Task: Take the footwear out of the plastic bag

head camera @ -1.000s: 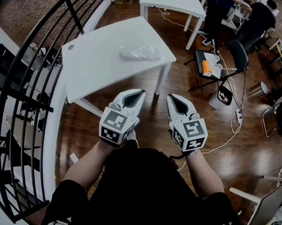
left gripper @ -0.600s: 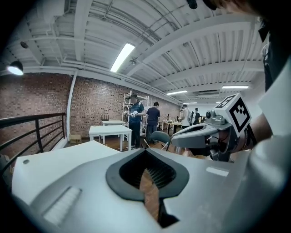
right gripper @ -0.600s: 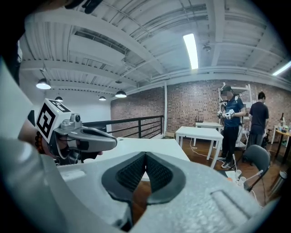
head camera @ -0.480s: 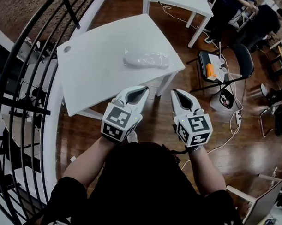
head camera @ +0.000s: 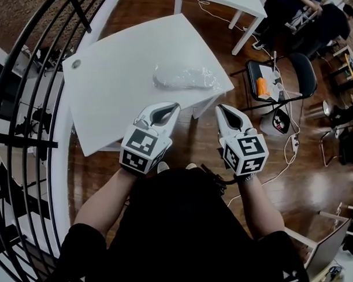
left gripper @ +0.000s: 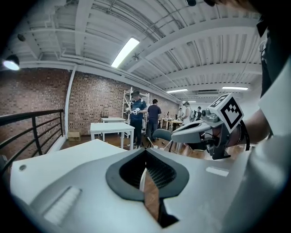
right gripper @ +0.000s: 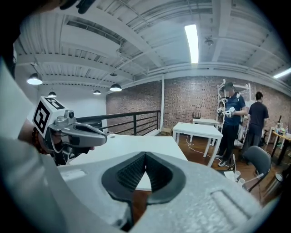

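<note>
The left hand-held gripper (head camera: 174, 106) and right hand-held gripper (head camera: 222, 107) are hovering fully closed and empty, the bagged footwear (head camera: 183, 78) lying at twelve o'clock on the tabletop (head camera: 116, 70).

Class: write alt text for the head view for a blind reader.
A person holds the left claw and right claw, both shut and empty, over the floor just short of a white table, where a filled clear plastic bag lies.
</note>
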Demonstrator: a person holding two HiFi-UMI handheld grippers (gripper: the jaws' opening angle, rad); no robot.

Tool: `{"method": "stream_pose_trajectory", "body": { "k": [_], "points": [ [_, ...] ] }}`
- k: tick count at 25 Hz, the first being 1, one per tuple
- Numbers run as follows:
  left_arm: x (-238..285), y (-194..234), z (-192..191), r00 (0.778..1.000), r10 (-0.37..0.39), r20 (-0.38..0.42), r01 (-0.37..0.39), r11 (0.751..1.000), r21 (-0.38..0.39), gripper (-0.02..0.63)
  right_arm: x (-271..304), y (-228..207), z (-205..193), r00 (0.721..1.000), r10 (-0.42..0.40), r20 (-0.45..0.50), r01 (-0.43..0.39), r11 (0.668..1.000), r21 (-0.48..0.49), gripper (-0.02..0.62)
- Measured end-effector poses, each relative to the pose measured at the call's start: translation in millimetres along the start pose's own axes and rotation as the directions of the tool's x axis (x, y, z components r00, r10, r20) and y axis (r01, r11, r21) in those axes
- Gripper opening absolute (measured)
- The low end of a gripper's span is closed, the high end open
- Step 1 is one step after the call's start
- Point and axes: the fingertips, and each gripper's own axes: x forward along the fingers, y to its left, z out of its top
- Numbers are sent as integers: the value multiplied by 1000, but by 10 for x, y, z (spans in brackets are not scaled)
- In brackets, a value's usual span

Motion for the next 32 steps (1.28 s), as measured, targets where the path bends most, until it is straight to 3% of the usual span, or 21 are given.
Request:
{"method": "stream_pose_trajectory", "body": {
  "k": [9, 19, 24, 32],
  "points": [
    [194, 356, -178, 997, 51, -65, -53, 998, -41, 17, 355, -387, -228, 996, 9, -87, -10, 1000, -16, -8],
    [1015, 662, -312, 978, 102, -180, -109, 994, -28, 17, 913, -1208, -526, 978, 94, -188, -97, 995, -6, -8],
    [1457, 724, -407, 953, 145, -265, -151, 989, -3, 17, 1137, -1652, -803, 948, 182, -262, -179, 983, 35, -8],
    [1925, 957, -779, 887, 221, -405, -223, 974, 43, 17, 1570, -2072, -1151, 885, 306, -351, -323, 946, 11, 41]
  ]
}}
